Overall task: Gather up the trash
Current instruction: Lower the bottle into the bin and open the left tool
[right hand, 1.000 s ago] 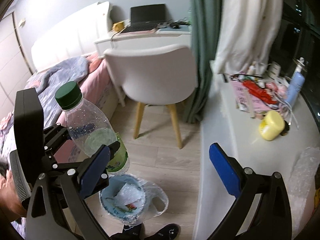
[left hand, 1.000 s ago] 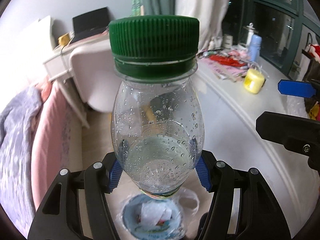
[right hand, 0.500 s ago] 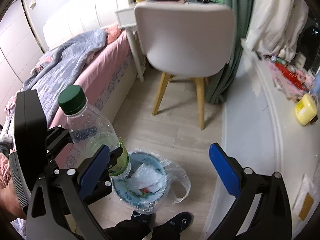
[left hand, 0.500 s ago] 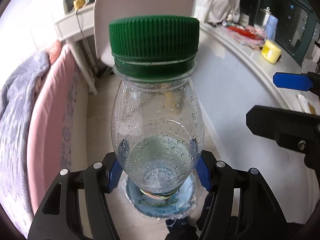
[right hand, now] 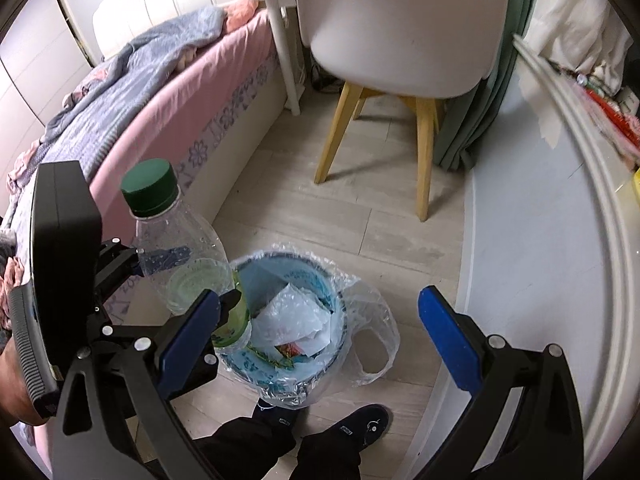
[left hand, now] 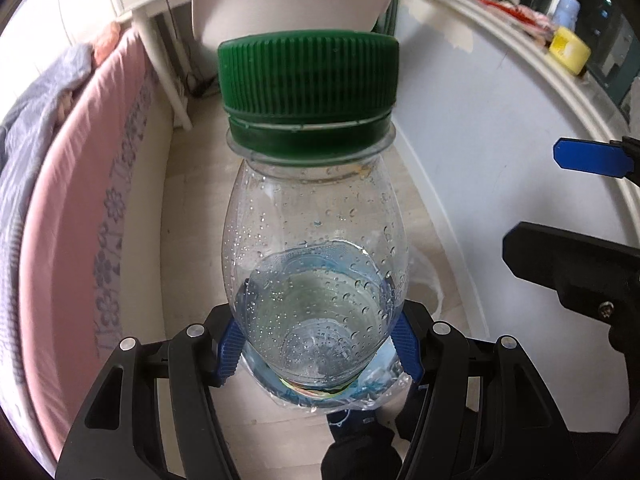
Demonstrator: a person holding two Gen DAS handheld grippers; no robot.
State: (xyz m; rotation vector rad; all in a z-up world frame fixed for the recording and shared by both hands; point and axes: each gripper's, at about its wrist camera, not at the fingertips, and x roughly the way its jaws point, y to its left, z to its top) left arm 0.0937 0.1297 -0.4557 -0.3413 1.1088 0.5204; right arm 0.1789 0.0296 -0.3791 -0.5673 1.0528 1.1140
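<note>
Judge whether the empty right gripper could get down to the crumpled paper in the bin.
Probably yes: the right gripper is open above the bin, the paper lies uncovered, though the bottle crowds its left edge.

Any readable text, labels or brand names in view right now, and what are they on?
None can be read.
Bottle label: green with print, too blurred and partly hidden behind the tongs.
Faint embossed marks on the bottle's side: illegible.
Wrapper in the bin: coloured print, too small.

Clear plastic bottle point(left hand: 316, 240), ribbed green cap point(left hand: 308, 76), crinkly plastic bin liner point(right hand: 372, 320)
</note>
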